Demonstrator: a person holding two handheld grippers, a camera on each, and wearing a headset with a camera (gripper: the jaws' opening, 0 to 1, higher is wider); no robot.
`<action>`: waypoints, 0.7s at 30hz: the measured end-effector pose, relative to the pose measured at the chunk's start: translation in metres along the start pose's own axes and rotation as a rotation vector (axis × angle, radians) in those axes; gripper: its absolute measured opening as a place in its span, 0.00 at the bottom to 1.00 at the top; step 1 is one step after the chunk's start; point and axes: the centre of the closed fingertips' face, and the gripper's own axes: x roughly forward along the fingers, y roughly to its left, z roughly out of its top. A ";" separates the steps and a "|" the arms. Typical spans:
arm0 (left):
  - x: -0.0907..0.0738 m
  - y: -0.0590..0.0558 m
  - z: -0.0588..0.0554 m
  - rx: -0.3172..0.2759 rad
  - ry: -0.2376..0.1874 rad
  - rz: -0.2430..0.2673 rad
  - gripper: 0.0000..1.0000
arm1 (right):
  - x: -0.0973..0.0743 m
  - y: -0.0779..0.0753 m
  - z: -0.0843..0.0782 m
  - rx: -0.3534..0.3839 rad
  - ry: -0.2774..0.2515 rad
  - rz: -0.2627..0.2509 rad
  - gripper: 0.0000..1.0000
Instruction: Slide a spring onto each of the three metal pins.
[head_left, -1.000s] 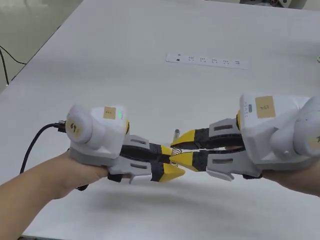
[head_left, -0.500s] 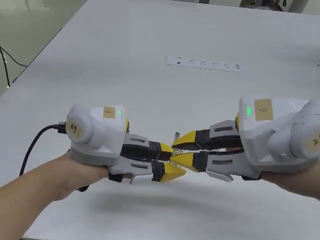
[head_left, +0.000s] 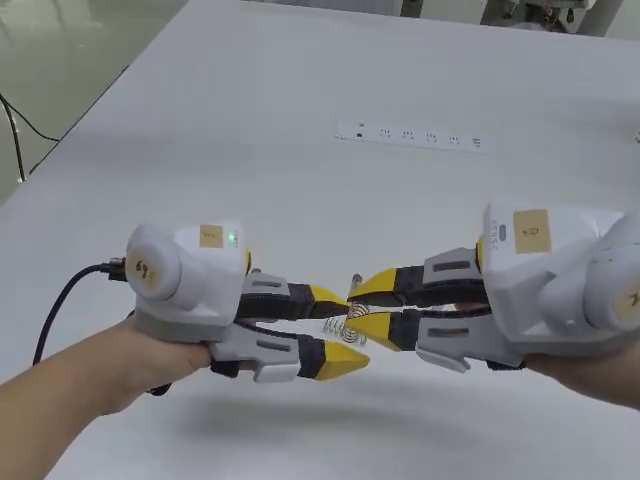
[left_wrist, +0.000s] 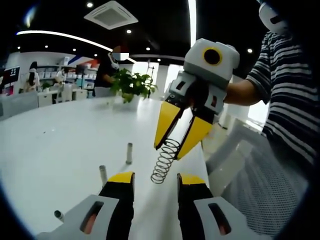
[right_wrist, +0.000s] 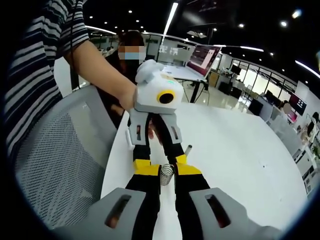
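White workbench (head_left: 300, 110), mesh chair (right_wrist: 60, 165), ceiling lights (right_wrist: 170, 17).

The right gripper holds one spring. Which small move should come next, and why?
Probably carry the spring with the right gripper over an upright pin and line the coil up above its tip. The right jaws are shut on the spring's end, the left gripper stands open and apart from it, and that pin looks bare.
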 end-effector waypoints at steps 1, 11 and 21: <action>-0.001 0.000 -0.001 0.000 0.002 0.001 0.28 | 0.000 -0.001 0.000 -0.001 0.000 -0.003 0.07; -0.012 0.005 -0.006 -0.027 0.009 0.028 0.34 | -0.004 -0.006 -0.005 -0.002 0.012 -0.026 0.07; -0.020 0.005 -0.009 -0.047 0.012 0.052 0.42 | -0.006 -0.008 -0.010 -0.003 0.023 -0.039 0.07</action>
